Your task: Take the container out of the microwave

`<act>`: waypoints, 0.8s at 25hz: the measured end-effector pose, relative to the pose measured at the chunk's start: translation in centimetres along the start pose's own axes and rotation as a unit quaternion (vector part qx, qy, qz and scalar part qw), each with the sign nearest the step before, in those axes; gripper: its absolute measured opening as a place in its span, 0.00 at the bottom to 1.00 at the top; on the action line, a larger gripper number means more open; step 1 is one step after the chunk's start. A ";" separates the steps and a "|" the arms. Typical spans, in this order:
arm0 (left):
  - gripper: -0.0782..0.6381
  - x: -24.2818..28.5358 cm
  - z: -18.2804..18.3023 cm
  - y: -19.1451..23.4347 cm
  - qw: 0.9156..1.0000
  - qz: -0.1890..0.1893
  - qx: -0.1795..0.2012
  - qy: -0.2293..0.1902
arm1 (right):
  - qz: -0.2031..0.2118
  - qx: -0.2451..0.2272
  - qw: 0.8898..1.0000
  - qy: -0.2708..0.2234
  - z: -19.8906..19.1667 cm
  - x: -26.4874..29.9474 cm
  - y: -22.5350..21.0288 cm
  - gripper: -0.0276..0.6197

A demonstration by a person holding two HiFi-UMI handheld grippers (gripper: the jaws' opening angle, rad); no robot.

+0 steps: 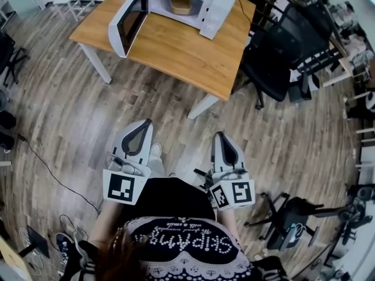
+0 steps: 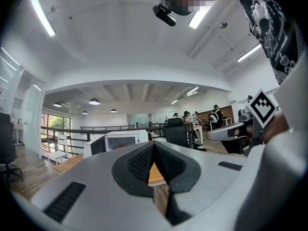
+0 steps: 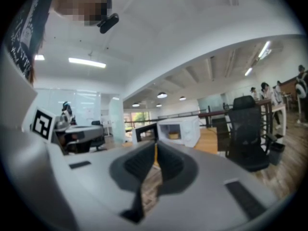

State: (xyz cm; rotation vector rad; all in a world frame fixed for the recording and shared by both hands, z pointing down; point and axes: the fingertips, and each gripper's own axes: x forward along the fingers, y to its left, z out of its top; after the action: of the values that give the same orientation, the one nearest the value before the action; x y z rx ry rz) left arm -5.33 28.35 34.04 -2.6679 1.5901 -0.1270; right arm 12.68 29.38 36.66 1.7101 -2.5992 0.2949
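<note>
Fingers [image 2: 137,161] well apart fr. container [image 1: 181,3]

An open-plan office; a black swivel chair [image 1: 275,57] beside a wooden table [image 1: 176,51]; strip lights [image 2: 42,14] overhead.

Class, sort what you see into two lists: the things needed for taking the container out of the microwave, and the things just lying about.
For the job: microwave with its door open; tan container inside it; left gripper and right gripper, both shut and empty.

Lying about: black office chair; loose cable.
</note>
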 end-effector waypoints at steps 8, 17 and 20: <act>0.15 4.2 0.7 5.6 1.000 -0.017 -0.002 -0.004 | -0.021 0.004 1.000 -0.007 1.5 6.3 0.6 0.10; 0.15 6.5 0.1 8.3 0.999 -0.049 0.020 -0.002 | -0.042 0.008 0.999 -0.013 1.6 10.0 0.6 0.10; 0.15 6.6 -0.2 9.1 0.999 -0.049 0.011 0.001 | -0.047 0.011 0.999 -0.014 1.6 10.6 0.9 0.10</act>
State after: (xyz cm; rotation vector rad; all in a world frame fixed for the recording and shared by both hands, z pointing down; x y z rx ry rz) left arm -10.21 18.21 33.93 -2.7289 1.4506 -0.1487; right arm 7.76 19.80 36.16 1.8502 -2.5349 0.3009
